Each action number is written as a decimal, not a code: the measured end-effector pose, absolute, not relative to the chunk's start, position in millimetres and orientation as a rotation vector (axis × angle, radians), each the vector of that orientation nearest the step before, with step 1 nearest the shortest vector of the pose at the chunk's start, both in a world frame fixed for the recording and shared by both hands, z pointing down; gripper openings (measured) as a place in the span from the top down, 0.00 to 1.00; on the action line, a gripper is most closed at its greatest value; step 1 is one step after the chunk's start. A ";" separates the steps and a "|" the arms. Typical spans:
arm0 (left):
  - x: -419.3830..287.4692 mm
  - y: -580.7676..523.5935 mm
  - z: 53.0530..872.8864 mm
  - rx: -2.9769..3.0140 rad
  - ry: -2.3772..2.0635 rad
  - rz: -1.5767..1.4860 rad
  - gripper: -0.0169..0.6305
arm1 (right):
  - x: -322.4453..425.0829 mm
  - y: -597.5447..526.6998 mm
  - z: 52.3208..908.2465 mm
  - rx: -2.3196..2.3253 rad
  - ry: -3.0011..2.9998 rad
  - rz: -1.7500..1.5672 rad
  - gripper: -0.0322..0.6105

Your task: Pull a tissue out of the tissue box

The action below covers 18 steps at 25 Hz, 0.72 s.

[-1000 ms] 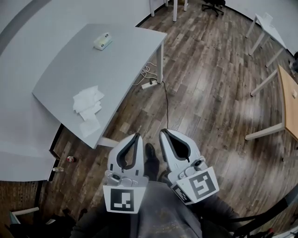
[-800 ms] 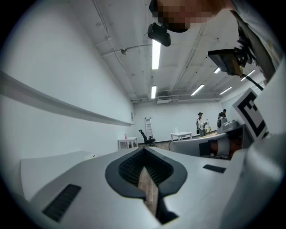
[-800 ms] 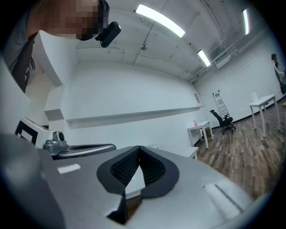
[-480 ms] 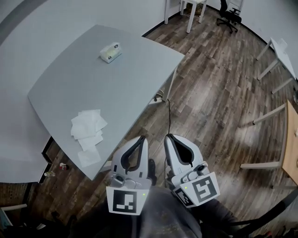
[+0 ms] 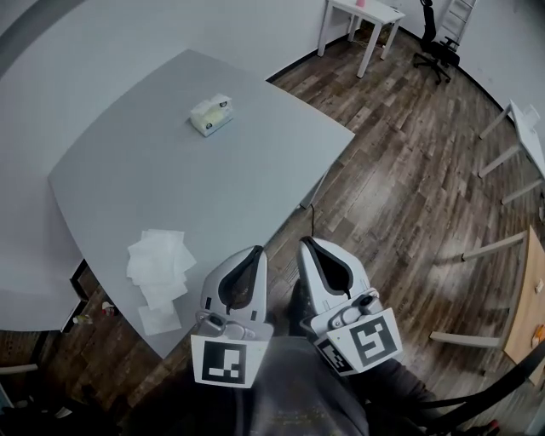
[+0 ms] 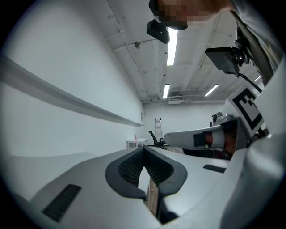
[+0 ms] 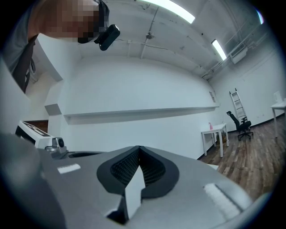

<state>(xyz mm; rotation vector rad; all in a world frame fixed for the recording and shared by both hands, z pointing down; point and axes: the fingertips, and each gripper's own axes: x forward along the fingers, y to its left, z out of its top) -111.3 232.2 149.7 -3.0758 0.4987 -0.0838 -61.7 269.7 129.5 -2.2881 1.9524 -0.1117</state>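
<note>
The tissue box [image 5: 211, 116] sits on the far part of the grey table [image 5: 170, 183], well away from both tools. White shows at its top opening, but it is too small to tell how far a tissue stands out. Nearer the person, by the table's near left edge, lies a loose pile of pulled tissues [image 5: 157, 272], spread flat and overlapping, well apart from the box. Between the pile and the box the tabletop is bare. The left gripper [image 5: 255, 253] and the right gripper [image 5: 306, 245] are held side by side close to the person's body, off the table's near corner and above the wooden floor [image 5: 400, 196], pointing level toward the table. Each has its jaws pressed together at the tips with nothing between them, as each gripper's own view shows. Neither touches the table, the box or the pile. A thin cable [image 5: 312, 217] trails on the floor from under the table's right edge. Across the room stand a small white table [image 5: 364, 10] against the wall, a black office chair [image 5: 435, 49] just beside it and a ladder [image 5: 457, 10] beyond. More pale table legs [image 5: 502, 157] stand at the right edge of the head view.
</note>
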 end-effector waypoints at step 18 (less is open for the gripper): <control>97.4 82.6 189.2 -2.975 1.031 -0.269 0.98 | 141.3 100.6 168.6 -1.840 2.368 -0.213 0.95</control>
